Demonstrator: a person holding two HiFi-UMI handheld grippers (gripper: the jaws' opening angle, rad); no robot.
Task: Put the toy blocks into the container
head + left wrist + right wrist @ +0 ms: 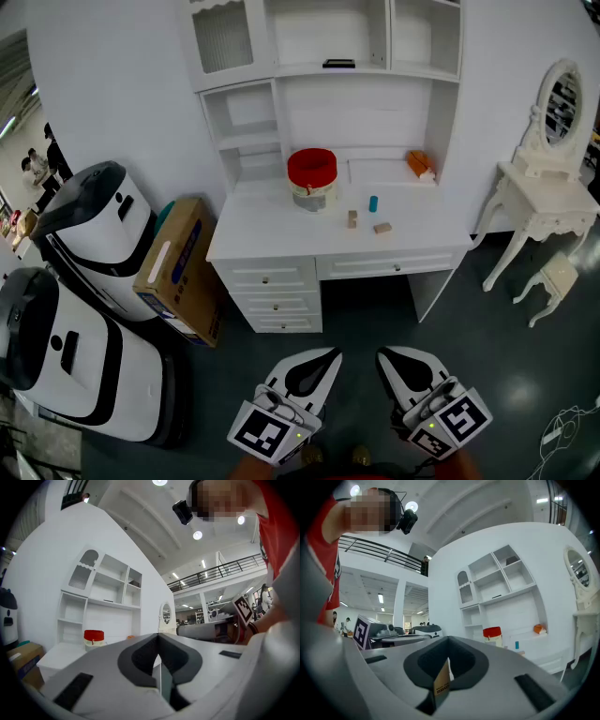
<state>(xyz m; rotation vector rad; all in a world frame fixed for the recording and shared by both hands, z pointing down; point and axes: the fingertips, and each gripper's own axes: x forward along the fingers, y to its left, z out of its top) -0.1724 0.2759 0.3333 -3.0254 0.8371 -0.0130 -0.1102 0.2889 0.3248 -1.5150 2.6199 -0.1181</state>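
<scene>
White furniture fills the far side of the room: a desk (272, 234) with drawers and a shelf unit (328, 37) above it, and to its right a dressing table (544, 202) with an oval mirror and a small stool (555, 279). On the desktop I see the red container (311, 178), standing upright toward the left of centre. The toy blocks lie outside it, on the bare top to its right: a blue block (373, 203), a tan block (352, 218) just below and left of that, and another tan block (382, 228) nearest the front edge. None of them touches the container. An orange object (420, 164) sits at the back right of the desk; I can't make out what it is. A cardboard box (183, 267) leans against the desk's left side, next to two white-and-black machines (84, 281).

Both of my tools hang low, well short of the desk, over the dark floor. The left gripper (319, 361) has its jaws closed together with nothing between them. The right gripper (394, 361) is closed too; a thin tan printed slip (442, 686) shows in the seam of its jaws, and I can't tell whether it belongs to the tool.
</scene>
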